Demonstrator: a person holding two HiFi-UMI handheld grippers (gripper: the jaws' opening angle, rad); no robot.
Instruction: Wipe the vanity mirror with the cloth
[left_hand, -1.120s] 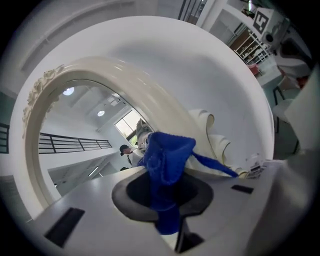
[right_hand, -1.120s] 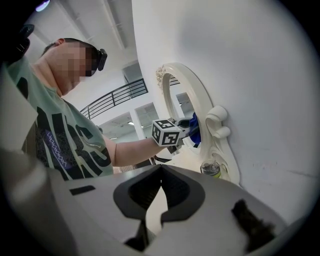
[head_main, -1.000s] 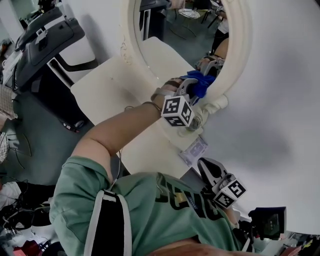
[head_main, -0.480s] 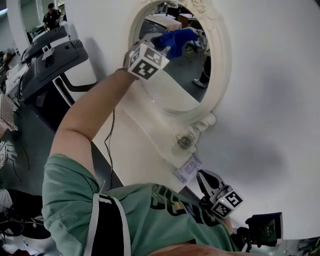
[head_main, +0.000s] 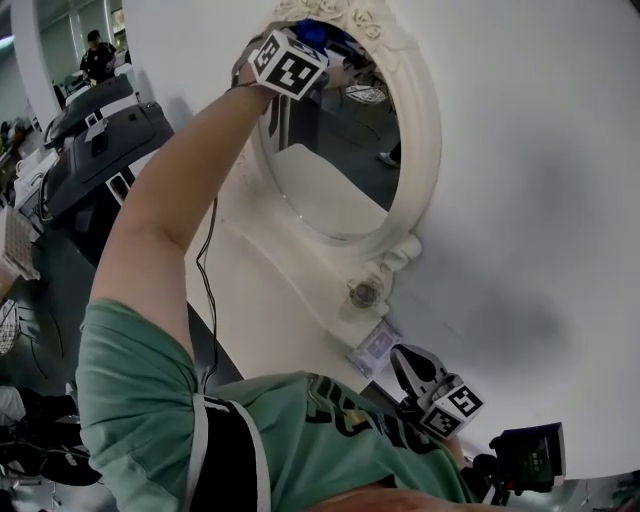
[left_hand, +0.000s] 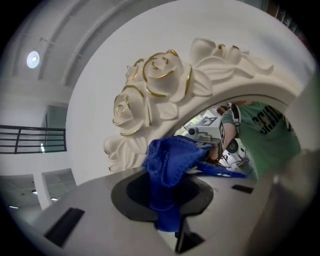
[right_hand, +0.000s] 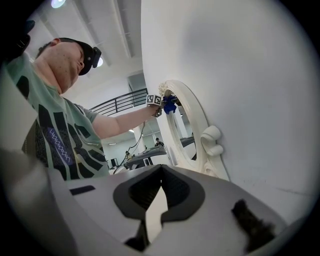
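Note:
The oval vanity mirror (head_main: 335, 170) hangs on a white wall in an ornate white frame (head_main: 420, 150) with gilded roses (left_hand: 155, 75) at its top. My left gripper (head_main: 318, 42) is raised to that top edge, shut on a bunched blue cloth (left_hand: 170, 162). The cloth (head_main: 315, 33) sits against the glass just below the roses. My right gripper (head_main: 400, 355) hangs low beside my green shirt, below the mirror's foot, shut with nothing in it. In the right gripper view the mirror (right_hand: 181, 125) shows edge-on, with the blue cloth (right_hand: 170, 106) at its top.
A white vanity top (head_main: 255, 285) runs under the mirror, with a small printed card (head_main: 378, 346) near its edge. Dark grey machines (head_main: 95, 125) stand at the left. A black device (head_main: 530, 452) sits at the lower right. A person (head_main: 98, 52) stands far back.
My left gripper has carried the blue cloth from the mirror's lower right rim up across the glass to its top edge. The right gripper has barely moved.

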